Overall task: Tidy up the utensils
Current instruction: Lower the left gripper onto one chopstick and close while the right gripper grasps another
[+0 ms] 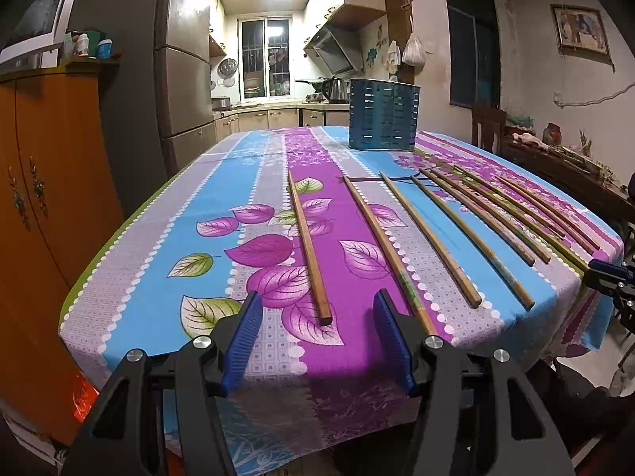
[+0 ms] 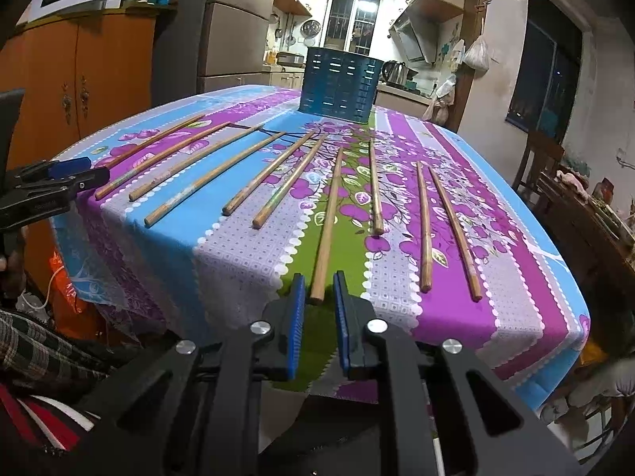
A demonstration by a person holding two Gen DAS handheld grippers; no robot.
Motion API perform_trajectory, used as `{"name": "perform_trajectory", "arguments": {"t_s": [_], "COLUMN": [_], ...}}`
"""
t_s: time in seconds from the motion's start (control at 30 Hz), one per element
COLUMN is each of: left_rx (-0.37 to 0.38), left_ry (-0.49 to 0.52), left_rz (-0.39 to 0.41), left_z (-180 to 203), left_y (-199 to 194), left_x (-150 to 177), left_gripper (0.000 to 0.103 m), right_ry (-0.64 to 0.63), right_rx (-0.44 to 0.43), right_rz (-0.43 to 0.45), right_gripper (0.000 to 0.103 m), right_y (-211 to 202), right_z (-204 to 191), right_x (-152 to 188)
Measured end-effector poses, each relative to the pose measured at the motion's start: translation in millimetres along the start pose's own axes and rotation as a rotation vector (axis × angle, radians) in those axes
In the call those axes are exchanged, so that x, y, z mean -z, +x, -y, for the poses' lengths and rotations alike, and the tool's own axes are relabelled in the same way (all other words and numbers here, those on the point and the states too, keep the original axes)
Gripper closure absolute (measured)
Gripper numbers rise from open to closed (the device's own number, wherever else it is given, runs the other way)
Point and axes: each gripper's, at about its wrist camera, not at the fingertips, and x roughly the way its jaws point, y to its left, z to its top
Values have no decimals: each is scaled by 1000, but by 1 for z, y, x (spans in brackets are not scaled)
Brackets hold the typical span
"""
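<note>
Right wrist view: right gripper (image 2: 319,291) is nearly closed around a chopstick (image 2: 327,234) at the table (image 2: 238,261) edge; it could slip off. Left gripper (image 1: 317,313) is held wide, empty.

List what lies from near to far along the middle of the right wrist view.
right hand-held gripper → chopstick on the green stripe → blue slotted holder → kitchen window
</note>
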Motion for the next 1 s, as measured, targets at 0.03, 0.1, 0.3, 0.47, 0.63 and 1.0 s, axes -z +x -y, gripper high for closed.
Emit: {"name": "perform_trajectory", "arguments": {"t_s": [0.03,0.1,0.3,0.47,0.63,1.0], "left_rx": [-1,-2,1,-6,-1,-35], "left_ry": [1,5,7,40,16,-26], "left_rz": [1,6,30,50,32,154], "left_z": [0,-1,0,12,6,-11], "left_y": [0,1,2,1,2,-39], "left_x": [0,1,1,3,0,-45], "left_gripper": [43,45,60,89,94,95], "right_ry": [0,2,9,13,11,-7], "right_rx": [-4,-7,3,10,10,18], "right_rz": [1,3,7,22,51,199], "right_gripper": [96,96,97,97,98,98], "right_y": [0,0,-1,-4,-10,-36], "right_z": [0,0,-2,0,1,14], "right_x": [0,1,0,-1,-2,-34]}}
